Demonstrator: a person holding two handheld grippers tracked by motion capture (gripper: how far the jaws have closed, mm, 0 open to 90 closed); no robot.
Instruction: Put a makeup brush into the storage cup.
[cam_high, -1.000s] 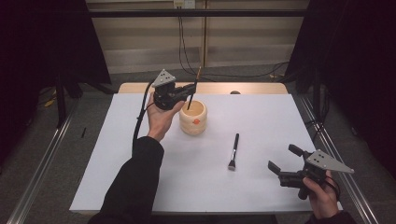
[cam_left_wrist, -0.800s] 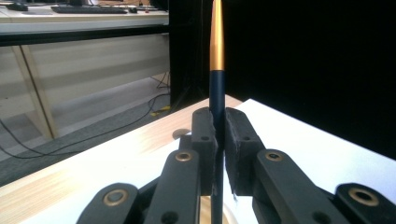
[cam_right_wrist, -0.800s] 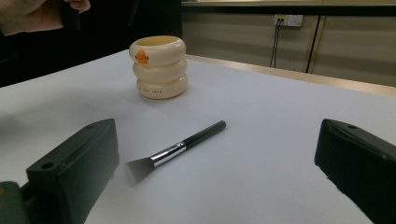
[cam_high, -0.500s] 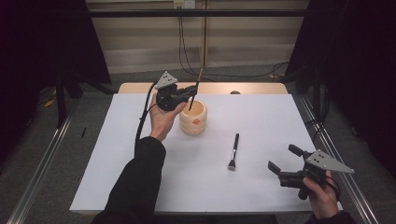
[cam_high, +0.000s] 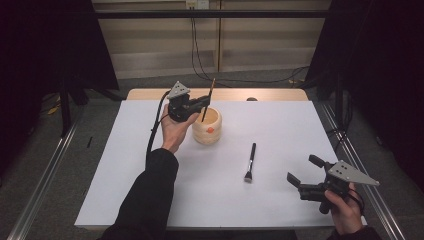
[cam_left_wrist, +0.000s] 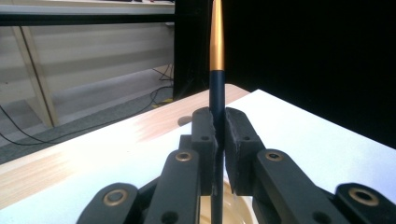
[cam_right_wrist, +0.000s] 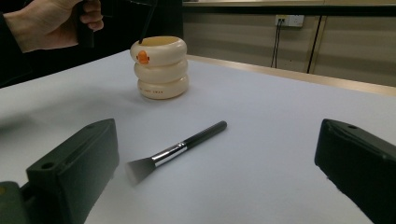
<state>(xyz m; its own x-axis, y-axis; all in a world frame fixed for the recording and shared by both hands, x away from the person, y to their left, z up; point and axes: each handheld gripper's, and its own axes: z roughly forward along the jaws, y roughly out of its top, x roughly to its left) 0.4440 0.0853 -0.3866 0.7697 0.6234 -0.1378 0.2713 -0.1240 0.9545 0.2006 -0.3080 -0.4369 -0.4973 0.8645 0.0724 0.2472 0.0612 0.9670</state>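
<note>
Two tools: left tool (cam_high: 202, 101) clamping upright brush (cam_high: 209, 100), gold end pointing up, over ringed cup (cam_high: 207, 126); right tool (cam_high: 306, 176) gaping empty.

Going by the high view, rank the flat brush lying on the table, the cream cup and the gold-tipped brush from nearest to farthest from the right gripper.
From the right gripper:
1. Flat brush, lying just to its left.
2. Cream cup, farther back and left.
3. Gold-tipped brush, clamped upright in the left gripper, over the cup's far side.

The left tool (cam_high: 200, 104) is held raised, its jaws clamped together. The right tool (cam_high: 303, 174) rests low, jaws spread wide.
</note>
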